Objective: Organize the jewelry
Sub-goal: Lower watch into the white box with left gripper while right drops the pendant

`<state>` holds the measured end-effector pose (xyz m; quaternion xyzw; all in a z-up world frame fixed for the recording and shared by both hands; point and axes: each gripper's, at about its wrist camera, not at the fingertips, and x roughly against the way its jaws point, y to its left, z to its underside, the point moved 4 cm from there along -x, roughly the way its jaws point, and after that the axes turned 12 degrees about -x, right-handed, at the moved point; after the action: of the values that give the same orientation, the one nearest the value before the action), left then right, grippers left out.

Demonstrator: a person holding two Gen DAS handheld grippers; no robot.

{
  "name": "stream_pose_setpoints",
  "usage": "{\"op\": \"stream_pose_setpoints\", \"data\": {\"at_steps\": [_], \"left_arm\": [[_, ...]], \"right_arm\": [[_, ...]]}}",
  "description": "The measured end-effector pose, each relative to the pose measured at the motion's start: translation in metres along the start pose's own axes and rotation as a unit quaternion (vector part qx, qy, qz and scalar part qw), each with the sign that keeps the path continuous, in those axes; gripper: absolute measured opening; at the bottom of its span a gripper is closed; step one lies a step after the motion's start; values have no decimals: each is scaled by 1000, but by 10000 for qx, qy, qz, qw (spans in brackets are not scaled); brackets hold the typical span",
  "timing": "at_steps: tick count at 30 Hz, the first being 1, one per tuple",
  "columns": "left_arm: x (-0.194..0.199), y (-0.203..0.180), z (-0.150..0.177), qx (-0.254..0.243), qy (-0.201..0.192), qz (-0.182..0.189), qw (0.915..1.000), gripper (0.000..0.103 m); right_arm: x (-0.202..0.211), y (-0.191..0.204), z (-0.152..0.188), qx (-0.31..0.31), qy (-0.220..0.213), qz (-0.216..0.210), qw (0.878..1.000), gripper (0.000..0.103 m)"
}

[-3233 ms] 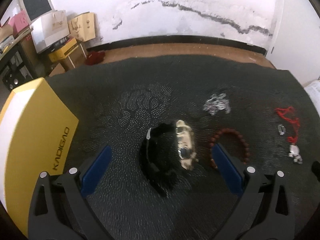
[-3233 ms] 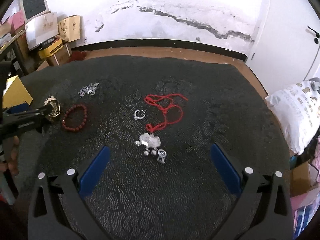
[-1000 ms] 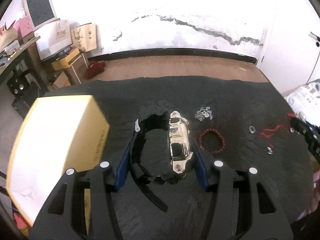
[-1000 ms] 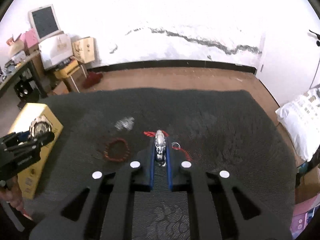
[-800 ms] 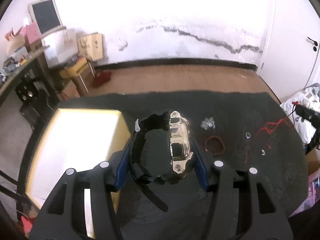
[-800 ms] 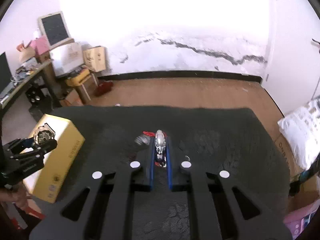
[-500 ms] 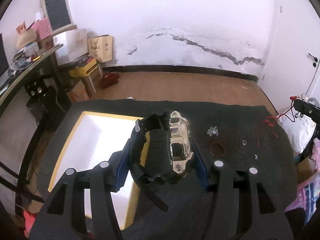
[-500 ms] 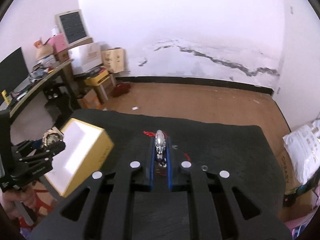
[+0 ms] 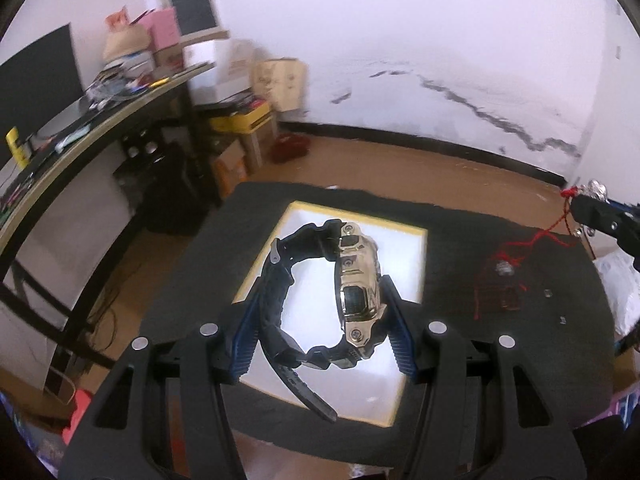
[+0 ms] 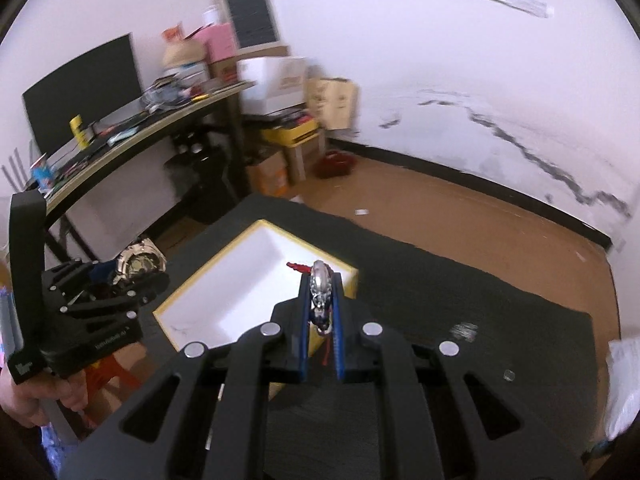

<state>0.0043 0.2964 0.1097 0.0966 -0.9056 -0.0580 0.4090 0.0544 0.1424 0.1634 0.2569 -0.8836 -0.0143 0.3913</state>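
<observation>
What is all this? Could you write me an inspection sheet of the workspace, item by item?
Surface: dark patterned mat.
Job's things: open yellow box, white inside; gold watch; silver pendant on red cord; beaded bracelet, blurred.
Clutter: small silver pieces on the mat.
Grippers: left gripper shut on the watch above the box; right gripper shut on the pendant.
Cables: nothing seen.
Surroundings: desk with monitor, cardboard boxes, cracked wall.
</observation>
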Motion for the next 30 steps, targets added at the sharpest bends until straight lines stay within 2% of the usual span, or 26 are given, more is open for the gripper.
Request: {"op": "stream_pose_setpoints", "data": {"at_steps": [7, 12, 18, 25, 30], "left_arm": [[-57, 35, 44, 403, 490, -73, 9980, 55], [-111, 42, 73, 542, 788, -130, 9953, 55], [-168, 36, 100, 665, 1139, -14, 9913, 55], [-206, 35, 116, 589, 1332, -26, 9893, 55], [-215, 28, 119, 558, 1395, -12, 9887, 55]], "right_arm": [[-94, 43, 3, 298, 513, -231, 9980, 10], [-165, 46, 20, 420, 896, -183, 9949, 10], [-237, 36, 40, 509, 1215, -11, 9913, 10], [-296, 20, 60, 647, 1526, 252, 9858, 10], [-319, 16, 69, 704, 1672, 328, 9829, 10]]}}
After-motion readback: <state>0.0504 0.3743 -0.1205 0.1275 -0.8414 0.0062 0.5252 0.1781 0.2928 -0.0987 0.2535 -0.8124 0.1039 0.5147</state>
